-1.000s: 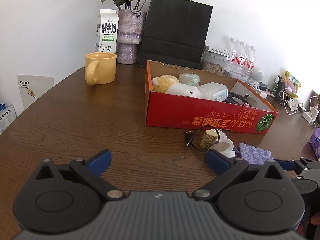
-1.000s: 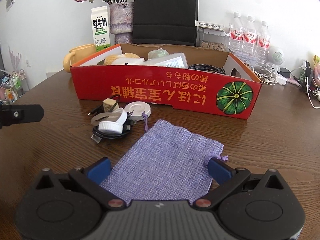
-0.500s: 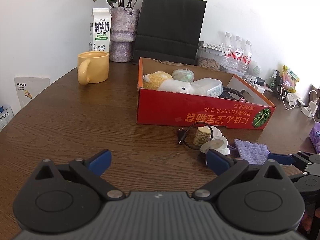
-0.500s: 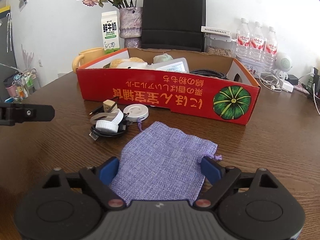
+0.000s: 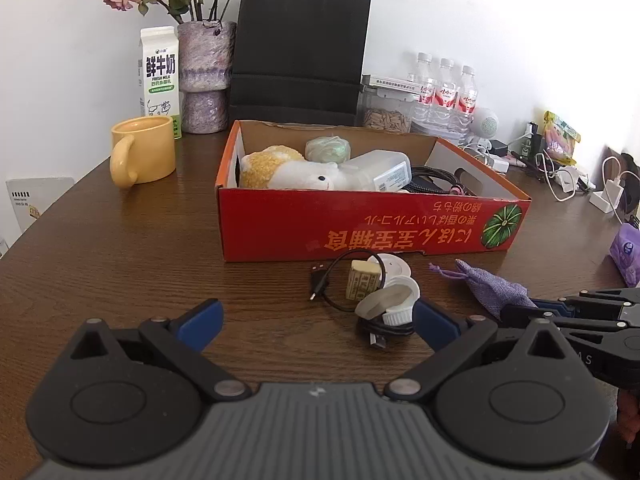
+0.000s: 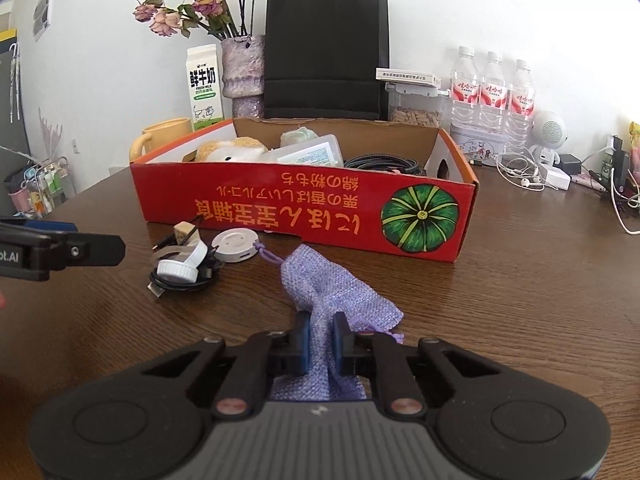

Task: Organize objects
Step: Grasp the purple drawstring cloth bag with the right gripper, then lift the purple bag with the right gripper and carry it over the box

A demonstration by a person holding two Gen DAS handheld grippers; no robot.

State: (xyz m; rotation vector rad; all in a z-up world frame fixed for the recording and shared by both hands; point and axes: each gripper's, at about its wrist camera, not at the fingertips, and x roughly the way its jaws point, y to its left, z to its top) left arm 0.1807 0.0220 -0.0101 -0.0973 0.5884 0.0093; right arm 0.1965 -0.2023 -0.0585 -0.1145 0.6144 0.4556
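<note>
At lower centre, the right gripper (image 6: 320, 336) is pinching the lavender pouch (image 6: 332, 292), having just closed; it looks soft, light, bunching. The left gripper (image 5: 316, 320) is hovering spread.

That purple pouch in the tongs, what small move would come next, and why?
Probably lift it a little off the table. The right tongs have just closed and now pinch the purple pouch, bunching it, while most of it lies on the wood. The red box right behind it already holds other items, so it looks like the likely destination.
</note>
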